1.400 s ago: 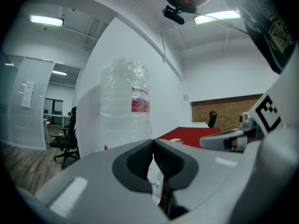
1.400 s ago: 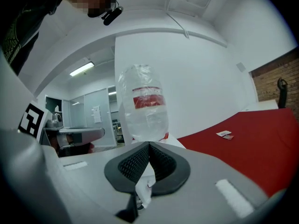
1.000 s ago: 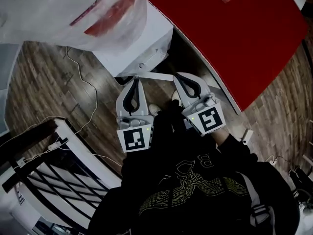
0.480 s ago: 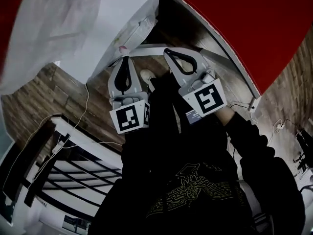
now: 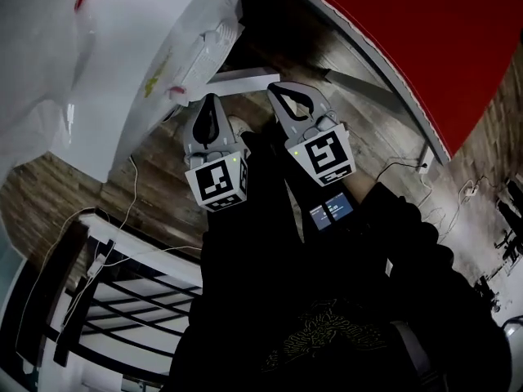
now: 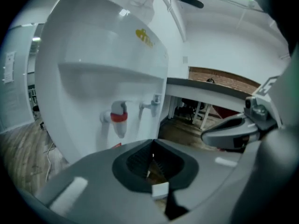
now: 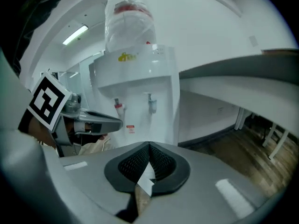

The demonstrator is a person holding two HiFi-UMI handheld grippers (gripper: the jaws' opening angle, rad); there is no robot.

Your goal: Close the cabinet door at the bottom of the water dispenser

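At the far left of the head view, a black-and-white metal rack [image 5: 122, 300] stands on the wood floor [image 5: 155, 178]. A thin cable [image 5: 133, 188] trails beside it. Above it rises the white water dispenser [image 5: 163, 47], with a plastic-wrapped bottle [image 5: 41, 39] on top. The left gripper view faces the dispenser's front, where 2 taps show: 1 with a red collar [image 6: 118, 117] and a paler one [image 6: 152, 103] to its right.

The left gripper [image 5: 210, 100] points at the dispenser's foot. Its fingers are pressed together with nothing between them, and they meet in 1 seam in its own view.

The cabinet door [image 5: 245, 77] shows edge-on as a white slab. It juts from the base of the dispenser over the floor, so it is swung out from the body, not shut. It lies just past the tips of both grippers, and no view shows whether either one touches it.

The right gripper [image 5: 279, 91] is held just beside the left one, with its tip near the door's free end. Its fingers are also pressed together and empty. Behind its marker cube [image 5: 327, 155], a small lit screen [image 5: 331, 209] shows against the person's black sleeve [image 5: 384, 243].

At the far right, a red-topped bench [image 5: 425, 31] with a white rim curves over the floor.
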